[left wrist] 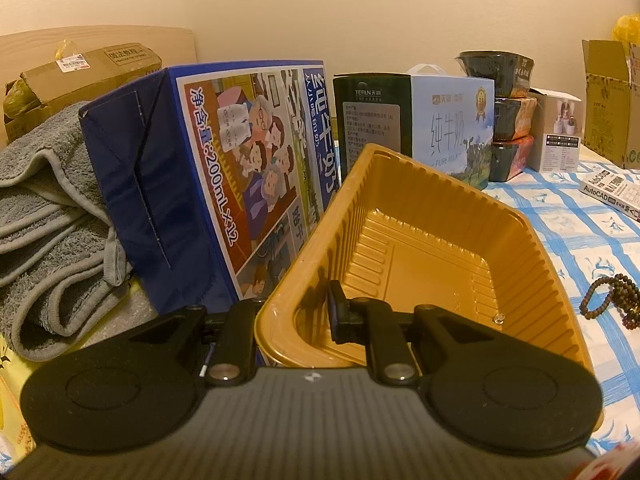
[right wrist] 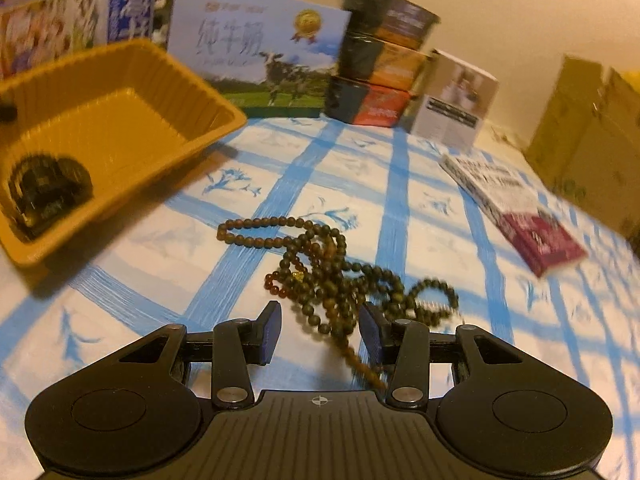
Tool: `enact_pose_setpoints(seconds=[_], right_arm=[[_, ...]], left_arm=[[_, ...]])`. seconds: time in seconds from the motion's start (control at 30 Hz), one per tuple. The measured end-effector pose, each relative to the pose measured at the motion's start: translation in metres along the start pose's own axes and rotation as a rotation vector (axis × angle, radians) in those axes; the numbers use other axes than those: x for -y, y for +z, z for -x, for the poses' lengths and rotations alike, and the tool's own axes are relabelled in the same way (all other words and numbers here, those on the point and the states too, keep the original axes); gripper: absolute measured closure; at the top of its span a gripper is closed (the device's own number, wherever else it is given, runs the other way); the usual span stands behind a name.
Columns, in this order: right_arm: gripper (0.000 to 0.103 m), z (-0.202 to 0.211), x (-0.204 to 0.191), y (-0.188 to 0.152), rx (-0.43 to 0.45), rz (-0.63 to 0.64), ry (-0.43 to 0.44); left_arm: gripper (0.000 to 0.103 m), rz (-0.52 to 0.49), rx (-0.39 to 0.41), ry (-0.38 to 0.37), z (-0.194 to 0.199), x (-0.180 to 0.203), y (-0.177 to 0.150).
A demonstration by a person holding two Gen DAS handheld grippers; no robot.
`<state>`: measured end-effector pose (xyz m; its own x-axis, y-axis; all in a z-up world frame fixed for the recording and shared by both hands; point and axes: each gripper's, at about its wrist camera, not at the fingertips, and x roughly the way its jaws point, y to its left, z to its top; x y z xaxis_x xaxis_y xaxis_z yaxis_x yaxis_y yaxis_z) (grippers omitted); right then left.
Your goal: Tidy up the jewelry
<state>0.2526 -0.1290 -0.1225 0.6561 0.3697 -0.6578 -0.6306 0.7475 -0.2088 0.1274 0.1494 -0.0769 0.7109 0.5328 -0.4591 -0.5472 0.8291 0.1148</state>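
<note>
A cloth (right wrist: 280,152) of white with blue checks and small blue motifs covers the surface. A tangle of dark beaded strands (right wrist: 320,276) lies loose on it, near the gold plastic tray (right wrist: 168,76). An AutoCAD book (right wrist: 516,216) lies flat further right. Along the back stand 2 milk cartons (right wrist: 260,48), 3 stacked bowl packs (right wrist: 380,64), a small white box (right wrist: 456,100) and a cardboard box (right wrist: 588,128). A folded grey towel (left wrist: 44,216) lies at the left edge.

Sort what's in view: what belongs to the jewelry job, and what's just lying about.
Job: beads; tray; left gripper, shut on the tray's rim; right gripper, open.

Lying about: milk boxes; towel; book; stacked bowls.
</note>
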Motion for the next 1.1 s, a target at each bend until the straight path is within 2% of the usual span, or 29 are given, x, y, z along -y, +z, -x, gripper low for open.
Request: enact_pose_setpoints(seconds=[0.13,0.17,0.2,0.23,0.33,0.4,0.5,0.63,0.83,1.1], right_arm=[[0.065,-0.02,-0.01,0.001,-0.016,0.107,-0.023],[0.075,-0.024,-0.012,0.001,-0.026,0.128,-0.028],[0.092,-0.028,-0.012,0.001,-0.036,0.143,-0.039],[0.096,-0.029,-0.011,0.001,-0.04,0.146,-0.046],[0.096,-0.015,0.002,0.003,-0.003,0.055,-0.03],[0.096,0.002,0.02,0.009,0.026,-0.061,-0.005],[0.096,0.035,0.056,0.022,0.102,-0.244,0.019],[0.096,0.085,0.101,0.045,0.235,-0.369,-0.01],[0.096,0.142,0.138,0.08,0.344,-0.399,-0.06],[0.096,0.205,0.147,0.117,0.447,-0.34,-0.104]], left_arm=[[0.088,0.0,0.0,0.0,0.0,0.0,0.0],[0.088,0.0,-0.001,0.0,0.0,0.0,0.0],[0.088,0.0,-0.001,-0.001,0.0,0.0,0.0],[0.088,0.0,-0.001,-0.002,0.001,0.0,0.0],[0.088,-0.002,-0.001,-0.005,0.0,0.0,0.001],[0.088,-0.001,-0.001,-0.005,0.0,0.0,0.0],[0.088,-0.002,0.001,-0.007,0.001,0.0,0.0],[0.088,-0.004,0.002,-0.009,0.001,0.0,0.001],[0.088,-0.01,0.004,-0.01,0.001,0.0,0.001],[0.088,-0.007,0.003,-0.011,0.001,-0.001,0.001]])
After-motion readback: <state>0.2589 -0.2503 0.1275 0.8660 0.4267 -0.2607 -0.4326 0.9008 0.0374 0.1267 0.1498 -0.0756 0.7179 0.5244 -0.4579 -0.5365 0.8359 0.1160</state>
